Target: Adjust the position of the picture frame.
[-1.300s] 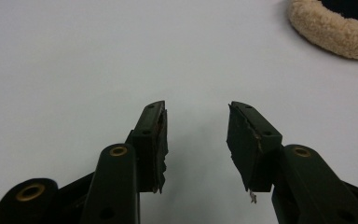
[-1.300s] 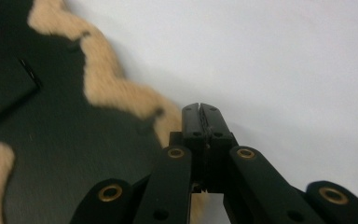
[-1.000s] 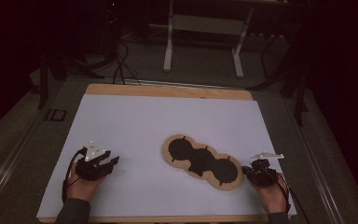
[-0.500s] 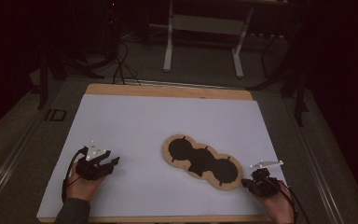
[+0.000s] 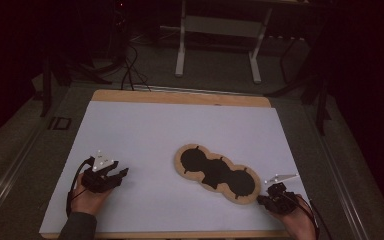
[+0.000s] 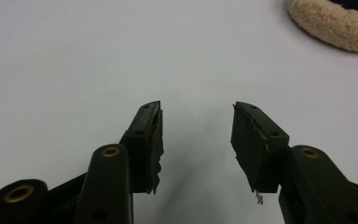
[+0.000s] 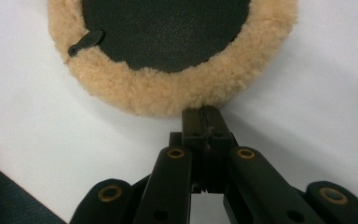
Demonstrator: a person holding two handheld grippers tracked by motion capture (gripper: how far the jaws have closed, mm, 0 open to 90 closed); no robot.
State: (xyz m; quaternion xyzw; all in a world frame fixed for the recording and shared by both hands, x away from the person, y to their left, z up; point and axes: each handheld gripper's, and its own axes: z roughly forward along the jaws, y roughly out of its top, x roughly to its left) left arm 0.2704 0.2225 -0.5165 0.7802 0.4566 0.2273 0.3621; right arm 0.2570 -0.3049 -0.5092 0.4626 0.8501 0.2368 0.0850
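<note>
since the fleece-edged pad (image 5: 217,173) looks soft, light and floppy, pinch its fluffy rim; right tongs (image 7: 203,112) clenched empty at the rim, left tongs (image 6: 196,128) released.

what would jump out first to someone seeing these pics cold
The tan fleece-edged pad with three joined black rounds lies right of centre on the white table. The right gripper sits shut at its near right end, tips at the fleece rim without pinching it. The left gripper rests far off at the near left, jaws apart on nothing, having just been opening.

White table (image 5: 145,130) bearing fleece-rimmed black mat (image 5: 217,173)
</note>
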